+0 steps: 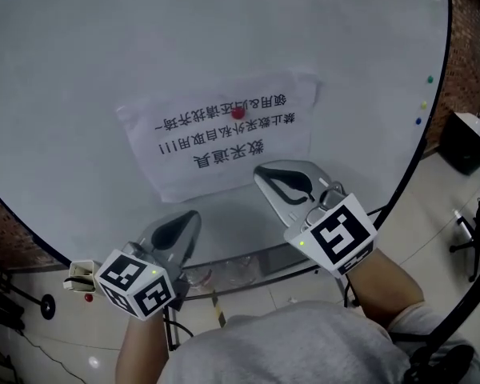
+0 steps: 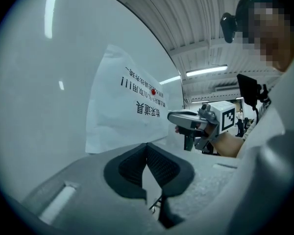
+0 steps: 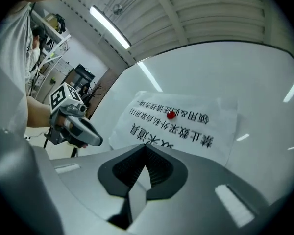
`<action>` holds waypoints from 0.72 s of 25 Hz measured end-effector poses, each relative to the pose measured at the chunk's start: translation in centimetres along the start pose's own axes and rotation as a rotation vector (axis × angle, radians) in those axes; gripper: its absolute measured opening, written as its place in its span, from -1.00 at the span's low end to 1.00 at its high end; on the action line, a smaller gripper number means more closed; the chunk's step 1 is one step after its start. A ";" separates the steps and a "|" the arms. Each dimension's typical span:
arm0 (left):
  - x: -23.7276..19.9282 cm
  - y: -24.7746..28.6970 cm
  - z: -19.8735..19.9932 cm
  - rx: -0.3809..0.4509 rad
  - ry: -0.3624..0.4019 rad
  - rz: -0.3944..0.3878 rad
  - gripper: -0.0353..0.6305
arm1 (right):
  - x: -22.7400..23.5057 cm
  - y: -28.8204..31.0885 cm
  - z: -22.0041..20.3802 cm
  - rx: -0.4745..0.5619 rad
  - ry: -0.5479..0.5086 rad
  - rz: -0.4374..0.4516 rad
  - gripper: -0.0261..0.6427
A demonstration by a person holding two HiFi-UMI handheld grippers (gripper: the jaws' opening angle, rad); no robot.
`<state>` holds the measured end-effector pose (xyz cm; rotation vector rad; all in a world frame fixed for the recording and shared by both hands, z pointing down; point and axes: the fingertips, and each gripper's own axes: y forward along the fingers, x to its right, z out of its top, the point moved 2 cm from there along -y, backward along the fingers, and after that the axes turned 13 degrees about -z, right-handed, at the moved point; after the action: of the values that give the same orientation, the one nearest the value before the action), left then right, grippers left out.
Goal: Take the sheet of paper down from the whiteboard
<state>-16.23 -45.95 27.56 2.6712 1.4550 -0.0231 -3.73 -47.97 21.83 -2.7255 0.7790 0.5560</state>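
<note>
The sheet of paper is being pinned to the whiteboard by a red magnet, its long axis running roughly 8 to 2 o'clock. Both claws are being held pressed together, empty. The right claw is judged nearer, the sheet lying at its 11 o'clock and at 1 o'clock from the left claw.

This looks like a workshop-style lab or office. A large whiteboard fills the head view, with a brick wall at two o'clock and pale floor tiles at four. The right gripper view shows a strip light under a ribbed metal ceiling and cluttered shelves at ten o'clock.
</note>
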 end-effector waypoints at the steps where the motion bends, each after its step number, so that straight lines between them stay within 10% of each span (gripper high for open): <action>1: -0.1 0.0 0.4 0.003 0.005 -0.006 -0.89 | 0.5 0.5 0.9 0.016 -0.021 -0.020 -0.92; 18: -1.9 -2.1 2.8 0.051 0.068 -0.026 -0.86 | 3.1 4.6 6.3 0.106 -0.323 -0.301 -0.63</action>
<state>-18.94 -46.69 24.75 2.7185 1.5292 0.0299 -5.63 -51.08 14.26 -2.4985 0.3033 0.8280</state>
